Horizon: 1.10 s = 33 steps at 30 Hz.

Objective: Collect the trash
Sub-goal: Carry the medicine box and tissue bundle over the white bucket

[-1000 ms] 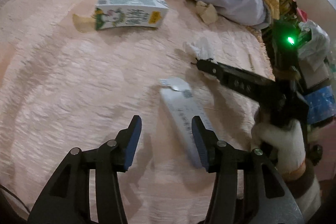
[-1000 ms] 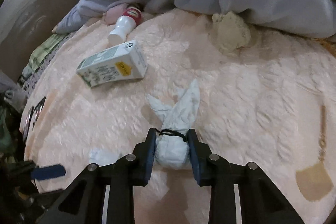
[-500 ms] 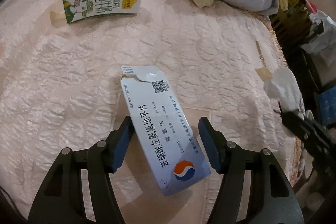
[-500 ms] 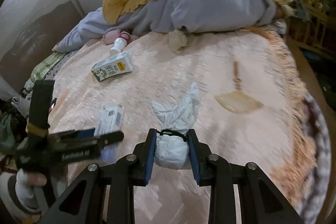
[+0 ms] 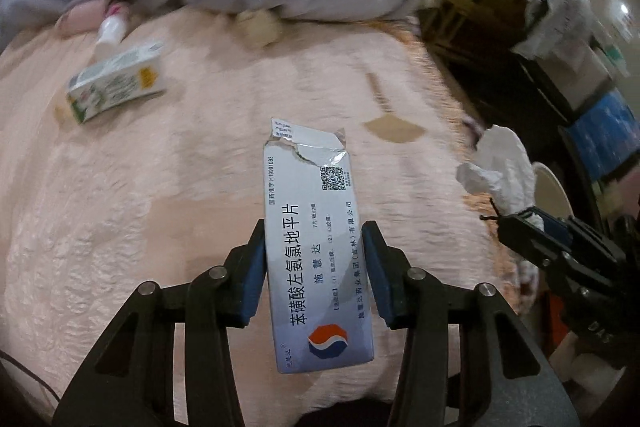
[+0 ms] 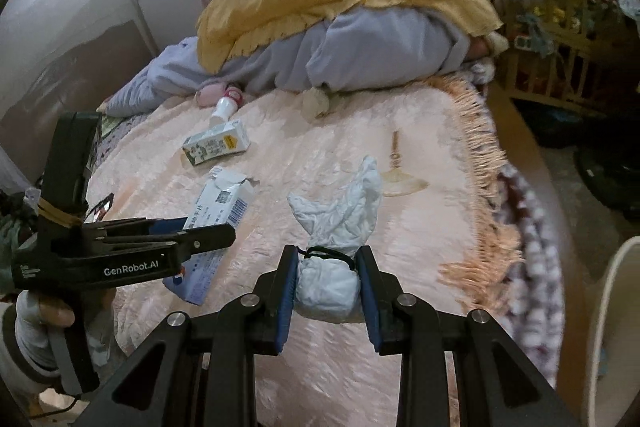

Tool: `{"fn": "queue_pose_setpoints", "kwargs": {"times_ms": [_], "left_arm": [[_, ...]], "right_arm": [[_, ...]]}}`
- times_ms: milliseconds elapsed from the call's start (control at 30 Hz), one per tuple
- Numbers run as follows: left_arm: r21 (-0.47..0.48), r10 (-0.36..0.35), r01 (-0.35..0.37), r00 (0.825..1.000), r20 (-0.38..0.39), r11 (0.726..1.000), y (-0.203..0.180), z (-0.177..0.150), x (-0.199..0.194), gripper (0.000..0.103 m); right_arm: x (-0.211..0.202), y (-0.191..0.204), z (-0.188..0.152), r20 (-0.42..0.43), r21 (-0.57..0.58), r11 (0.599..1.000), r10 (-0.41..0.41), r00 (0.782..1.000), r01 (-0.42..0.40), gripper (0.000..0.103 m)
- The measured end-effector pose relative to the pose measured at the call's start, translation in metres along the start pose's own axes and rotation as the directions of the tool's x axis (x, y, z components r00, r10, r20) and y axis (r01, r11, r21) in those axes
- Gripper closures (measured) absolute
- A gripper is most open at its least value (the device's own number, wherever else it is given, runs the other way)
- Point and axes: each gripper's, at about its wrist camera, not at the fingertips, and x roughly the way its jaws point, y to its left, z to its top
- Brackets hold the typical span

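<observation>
Carrying two pieces of trash off the pink bedspread (image 6: 360, 131) at once, I am keeping both grips steady. My left gripper (image 5: 314, 267) has just been closing, and its jaws are now pressing the long sides of the torn medicine box (image 5: 316, 251), holding it clear of the bedspread with its ripped end pointing away from me. My right gripper (image 6: 326, 291) is clamped nearly shut on the tied white bundle (image 6: 332, 239), squeezing its bulb just below the black band, loose ends sticking up. I judge the box grip the weaker one, since smooth card can slide between pads, so I am aiming to move it level and without jerks. Still lying on the bedspread are the milk carton (image 6: 216, 147) and the small bottle (image 6: 224, 107), both toward its far side near the heaped bedding. Beyond the bedspread's fringed right edge (image 6: 480, 187) I am seeing a pale rounded rim (image 6: 616, 307), possibly a bin; that side is looking open, whereas furniture is crowding the far right corner.
</observation>
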Motion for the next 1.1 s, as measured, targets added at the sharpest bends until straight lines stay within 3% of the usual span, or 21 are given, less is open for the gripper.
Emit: {"fn": "queue_pose_setpoints", "kwargs": {"times_ms": [533, 1100], "left_arm": [[0.228, -0.061, 0.057, 0.998, 0.012, 0.972, -0.122, 0.006, 0.001, 0.06], [0.351, -0.149, 0.157, 0.988, -0.049, 0.923, -0.225, 0.004, 0.03, 0.06]], "right_arm": [[-0.07, -0.081, -0.031, 0.067, 0.15, 0.983, -0.115, 0.991, 0.104, 0.075], [-0.128, -0.168, -0.07, 0.076, 0.317, 0.922, -0.258, 0.963, 0.222, 0.075]]}}
